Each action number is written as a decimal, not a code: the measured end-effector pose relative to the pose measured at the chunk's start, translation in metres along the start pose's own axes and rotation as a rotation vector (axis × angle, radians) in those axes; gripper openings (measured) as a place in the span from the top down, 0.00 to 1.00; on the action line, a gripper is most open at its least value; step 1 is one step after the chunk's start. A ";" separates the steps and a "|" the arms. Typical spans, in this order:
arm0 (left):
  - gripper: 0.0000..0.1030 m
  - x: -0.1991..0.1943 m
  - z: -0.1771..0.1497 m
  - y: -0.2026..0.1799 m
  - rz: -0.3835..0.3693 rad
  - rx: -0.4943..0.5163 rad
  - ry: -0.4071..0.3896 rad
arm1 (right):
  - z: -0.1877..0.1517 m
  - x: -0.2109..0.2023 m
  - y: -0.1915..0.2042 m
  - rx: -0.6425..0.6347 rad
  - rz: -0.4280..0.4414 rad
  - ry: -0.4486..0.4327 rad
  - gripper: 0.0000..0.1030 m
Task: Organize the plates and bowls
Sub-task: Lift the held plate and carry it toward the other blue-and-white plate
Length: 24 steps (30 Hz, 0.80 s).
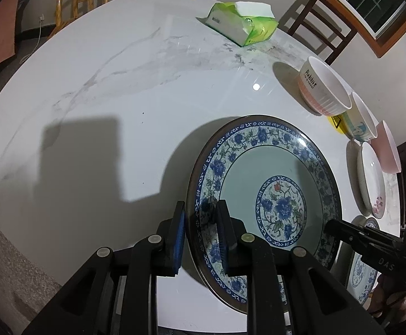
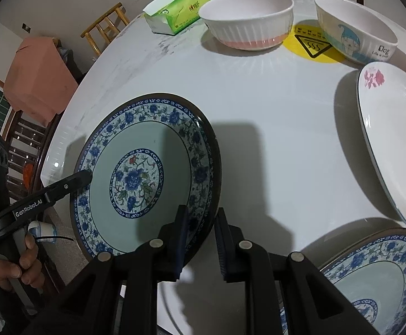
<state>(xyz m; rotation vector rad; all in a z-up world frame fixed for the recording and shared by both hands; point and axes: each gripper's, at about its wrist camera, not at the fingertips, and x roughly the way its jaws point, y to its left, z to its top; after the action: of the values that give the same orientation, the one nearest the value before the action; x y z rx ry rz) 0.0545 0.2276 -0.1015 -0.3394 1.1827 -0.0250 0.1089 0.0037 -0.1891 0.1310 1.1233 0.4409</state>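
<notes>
We held the blue-patterned plate (image 1: 264, 195) over the tabletop's (image 1: 119, 89) near edge, left gripper (image 1: 201, 237) and right gripper (image 2: 200, 240) each pinching opposite rims. Uneven lowering could have slipped it onto the second plate (image 2: 376, 273); bowls (image 2: 247, 19) stood farther off.

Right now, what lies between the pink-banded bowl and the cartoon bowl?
A yellow warning sticker on the table, between the pink-banded bowl and cartoon bowl; clearest in the right wrist view.

On the table (image 2: 258, 106) I count two blue-flowered plates (image 2: 147, 173), one white plate with pink flowers (image 2: 393, 139), two white bowls (image 2: 247, 19), one pink bowl (image 1: 390, 148), one green tissue pack (image 2: 180, 11), and one yellow warning sticker (image 2: 312, 44).
</notes>
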 end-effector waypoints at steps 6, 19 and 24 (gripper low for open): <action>0.81 0.007 0.000 0.004 0.006 -0.006 0.007 | -0.002 0.001 0.008 -0.024 -0.016 -0.002 0.81; 0.54 0.002 0.006 0.008 0.040 -0.019 -0.027 | -0.004 -0.008 0.006 -0.049 -0.041 0.004 0.68; 0.47 -0.011 0.007 0.009 0.040 -0.054 -0.063 | -0.006 -0.023 -0.002 -0.052 -0.055 -0.023 0.68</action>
<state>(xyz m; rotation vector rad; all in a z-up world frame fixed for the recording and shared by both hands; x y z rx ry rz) 0.0549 0.2402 -0.0915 -0.3617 1.1287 0.0519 0.0961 -0.0080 -0.1724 0.0593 1.0890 0.4185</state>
